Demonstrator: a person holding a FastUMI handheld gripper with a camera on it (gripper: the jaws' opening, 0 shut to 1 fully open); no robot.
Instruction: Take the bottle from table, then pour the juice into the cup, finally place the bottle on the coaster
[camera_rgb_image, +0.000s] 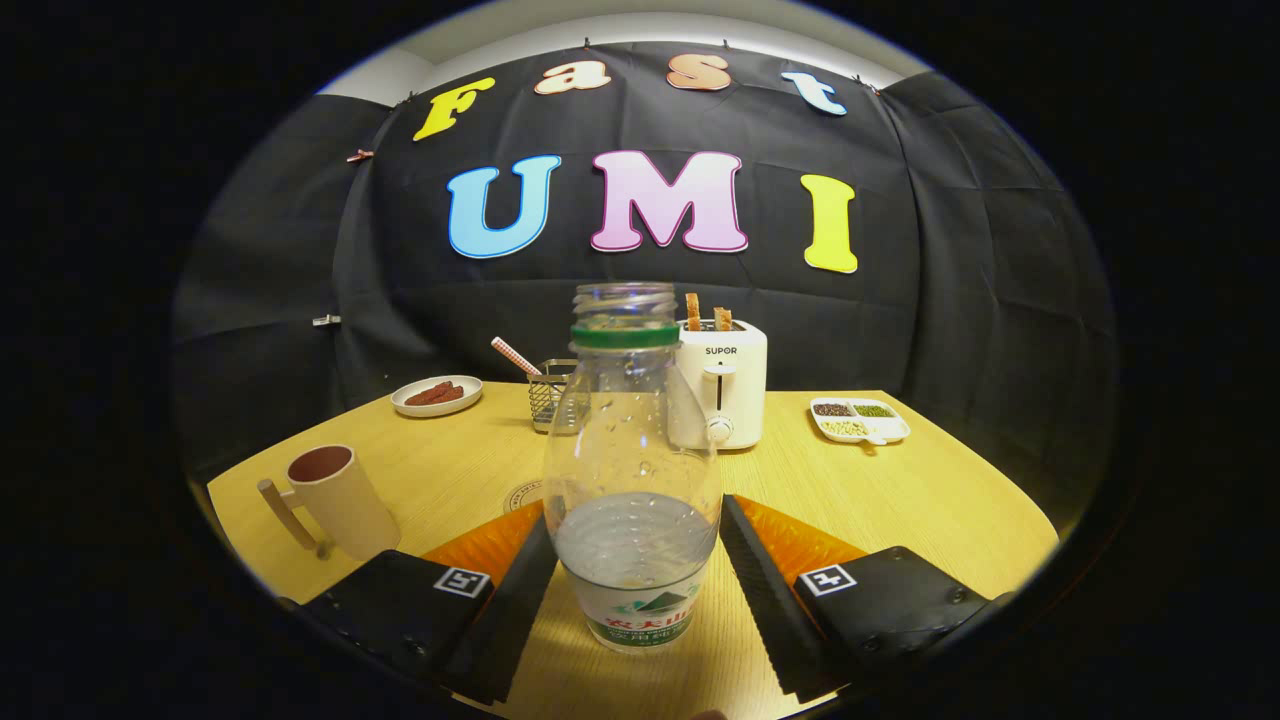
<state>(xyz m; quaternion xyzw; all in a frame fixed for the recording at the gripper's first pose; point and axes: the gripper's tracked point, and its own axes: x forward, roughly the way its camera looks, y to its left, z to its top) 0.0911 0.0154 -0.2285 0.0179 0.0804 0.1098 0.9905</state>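
Note:
A clear plastic bottle (632, 470) with a green neck ring and no cap stands upright between my fingers, about a third full of clear liquid. My gripper (635, 512) is shut on it, both fingertips pressing its lower sides. A beige cup (340, 500) with a wooden handle stands on the table to the left of my left finger. A round pale coaster (522, 495) peeks out just beyond the left fingertip, partly hidden by the bottle.
Beyond the bottle stand a white toaster (722, 385) with toast and a wire holder (552, 395) with a striped straw. On the wooden table (900, 490), a plate of snacks (437, 395) lies far left and a divided dish (860, 420) far right.

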